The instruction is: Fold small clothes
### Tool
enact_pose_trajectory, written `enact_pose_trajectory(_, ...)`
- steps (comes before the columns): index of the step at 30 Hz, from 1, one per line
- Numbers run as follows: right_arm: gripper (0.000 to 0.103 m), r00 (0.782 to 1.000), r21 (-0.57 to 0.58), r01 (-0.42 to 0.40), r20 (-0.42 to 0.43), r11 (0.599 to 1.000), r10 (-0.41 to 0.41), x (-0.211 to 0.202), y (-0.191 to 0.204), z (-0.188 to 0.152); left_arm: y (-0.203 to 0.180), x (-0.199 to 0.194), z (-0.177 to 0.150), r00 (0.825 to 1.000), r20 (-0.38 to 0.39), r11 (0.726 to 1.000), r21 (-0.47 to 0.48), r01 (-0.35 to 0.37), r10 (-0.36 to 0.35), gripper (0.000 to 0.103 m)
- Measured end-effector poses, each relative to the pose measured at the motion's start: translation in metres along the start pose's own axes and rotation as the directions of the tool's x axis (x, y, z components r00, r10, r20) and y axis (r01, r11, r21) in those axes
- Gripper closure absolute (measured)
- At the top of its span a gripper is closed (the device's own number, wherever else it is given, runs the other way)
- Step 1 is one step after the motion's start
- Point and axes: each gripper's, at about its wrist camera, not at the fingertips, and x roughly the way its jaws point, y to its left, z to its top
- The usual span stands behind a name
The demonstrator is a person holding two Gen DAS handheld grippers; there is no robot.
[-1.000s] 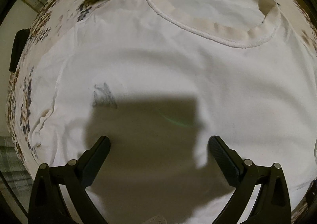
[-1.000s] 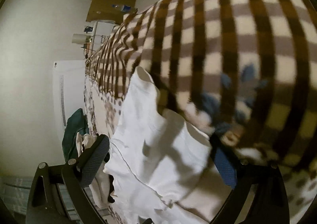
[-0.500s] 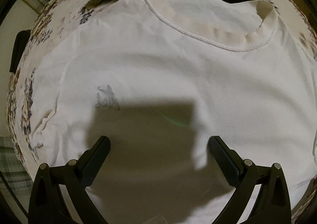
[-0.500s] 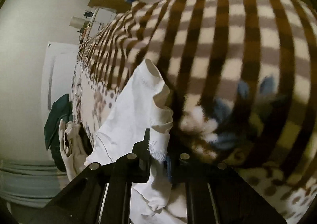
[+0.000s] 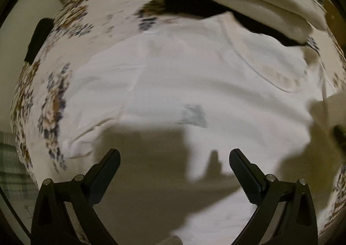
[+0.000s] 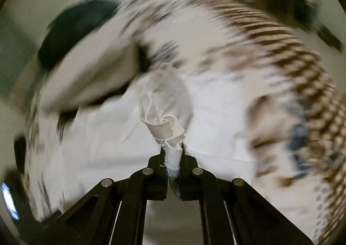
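A small white T-shirt (image 5: pixel 194 84) lies spread on a flower-print bed cover, its ribbed collar (image 5: pixel 266 71) to the upper right and a small grey print (image 5: pixel 192 113) near its middle. My left gripper (image 5: pixel 174 162) is open and empty, just above the shirt's body. My right gripper (image 6: pixel 172 154) is shut on a bunched sleeve edge (image 6: pixel 164 113) of the same shirt and holds it lifted over the shirt's body (image 6: pixel 216 115). The right wrist view is blurred by motion.
A pile of folded cream cloth over something dark (image 5: pixel 233 0) lies beyond the collar. A brown-and-cream checked blanket (image 6: pixel 298 67) lies to the right of the shirt. A dark green garment (image 6: pixel 71 28) sits at the far left. A black object (image 5: pixel 39 39) rests at the bed's left edge.
My right gripper closed on the sleeve edge, lifted it and swung it over the shirt. The left gripper stayed open and shifted left, so the collar now sits to the right.
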Motion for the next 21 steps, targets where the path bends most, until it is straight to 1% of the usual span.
enact_pose_trajectory(1, 0.095, 0.998, -0.034, -0.007, -0.061, 0.999, 0.005, 0.014, 0.014, -0.007, 0.002, 0.0, -0.001, 1.0, -0.004, 1.0, -0.006, -0.004, 0.004, 0.0)
enact_pose_trajectory(3, 0.089, 0.986, -0.043, -0.055, -0.159, 0.998, 0.047, 0.032, 0.027, -0.016, 0.015, 0.003, -0.001, 1.0, -0.013, 1.0, -0.013, -0.008, 0.007, 0.0)
enact_pose_trajectory(4, 0.074, 0.979, -0.028, -0.093, -0.184, 0.995, 0.086, 0.032, 0.026, -0.018, 0.018, 0.003, -0.001, 1.0, -0.015, 1.0, -0.012, -0.009, 0.009, 0.0)
enact_pose_trajectory(5, 0.064, 0.97, 0.003, -0.148, -0.194, 0.989, 0.146, 0.027, 0.023, -0.019, 0.019, 0.001, -0.002, 1.0, -0.013, 1.0, -0.011, -0.007, 0.007, 0.0)
enact_pose_trajectory(6, 0.046, 0.96, 0.047, -0.2, -0.189, 0.979, 0.205, 0.017, 0.015, -0.02, 0.023, 0.001, -0.003, 1.0, -0.008, 1.0, -0.009, -0.005, 0.005, 0.0)
enact_pose_trajectory(7, 0.039, 0.953, 0.089, -0.239, -0.168, 0.967, 0.251, 0.003, 0.005, -0.021, 0.025, -0.001, -0.003, 1.0, -0.004, 1.0, -0.007, -0.005, 0.005, 0.0)
enact_pose_trajectory(9, 0.038, 0.945, 0.159, -0.292, -0.103, 0.943, 0.31, -0.029, -0.019, -0.025, 0.028, -0.002, -0.003, 1.0, 0.002, 1.0, -0.002, 0.001, -0.001, 0.0)
enact_pose_trajectory(10, 0.038, 0.946, 0.19, -0.294, -0.08, 0.937, 0.313, -0.04, -0.027, -0.024, 0.029, -0.002, -0.003, 1.0, 0.005, 1.0, -0.003, 0.003, -0.003, 0.0)
enact_pose_trajectory(12, 0.037, 0.959, 0.256, -0.254, -0.058, 0.933, 0.277, -0.056, -0.05, -0.032, 0.028, -0.002, -0.004, 1.0, -0.001, 1.0, -0.004, 0.007, -0.007, 0.0)
enact_pose_trajectory(13, 0.037, 0.964, 0.267, -0.228, -0.07, 0.936, 0.255, -0.057, -0.058, -0.039, 0.027, -0.002, -0.005, 1.0, -0.003, 1.0, -0.005, 0.01, -0.01, 0.0)
enact_pose_trajectory(14, 0.037, 0.971, 0.262, -0.188, -0.096, 0.947, 0.219, -0.053, -0.065, -0.046, 0.027, 0.0, -0.006, 1.0, -0.006, 1.0, -0.008, 0.008, -0.008, 0.0)
enact_pose_trajectory(15, 0.037, 0.979, 0.233, -0.103, -0.149, 0.967, 0.14, -0.042, -0.071, -0.055, 0.028, 0.002, -0.006, 1.0, -0.013, 1.0, -0.013, 0.009, -0.009, 0.0)
enact_pose_trajectory(16, 0.037, 0.979, 0.199, -0.021, -0.197, 0.98, 0.061, -0.031, -0.074, -0.062, 0.03, 0.003, -0.008, 1.0, -0.017, 1.0, -0.02, 0.009, -0.009, 0.0)
enact_pose_trajectory(17, 0.037, 0.968, 0.154, 0.057, -0.251, 0.986, -0.017, -0.019, -0.077, -0.072, 0.033, 0.005, -0.009, 1.0, -0.021, 1.0, -0.028, 0.005, -0.006, 0.0)
enact_pose_trajectory(18, 0.037, 0.946, 0.113, 0.119, -0.314, 0.986, -0.078, -0.008, -0.081, -0.084, 0.037, 0.006, -0.011, 1.0, -0.027, 0.999, -0.037, 0.001, -0.002, 0.0)
enact_pose_trajectory(19, 0.037, 0.945, 0.115, 0.116, -0.32, 0.987, -0.073, -0.009, -0.083, -0.089, 0.043, 0.006, -0.013, 0.999, -0.032, 0.999, -0.049, 0.002, -0.003, 0.0)
enact_pose_trajectory(21, 0.037, 0.958, 0.113, 0.104, -0.278, 0.988, -0.069, -0.032, -0.081, -0.093, 0.062, 0.004, -0.018, 0.999, -0.039, 0.997, -0.077, -0.004, 0.001, 0.0)
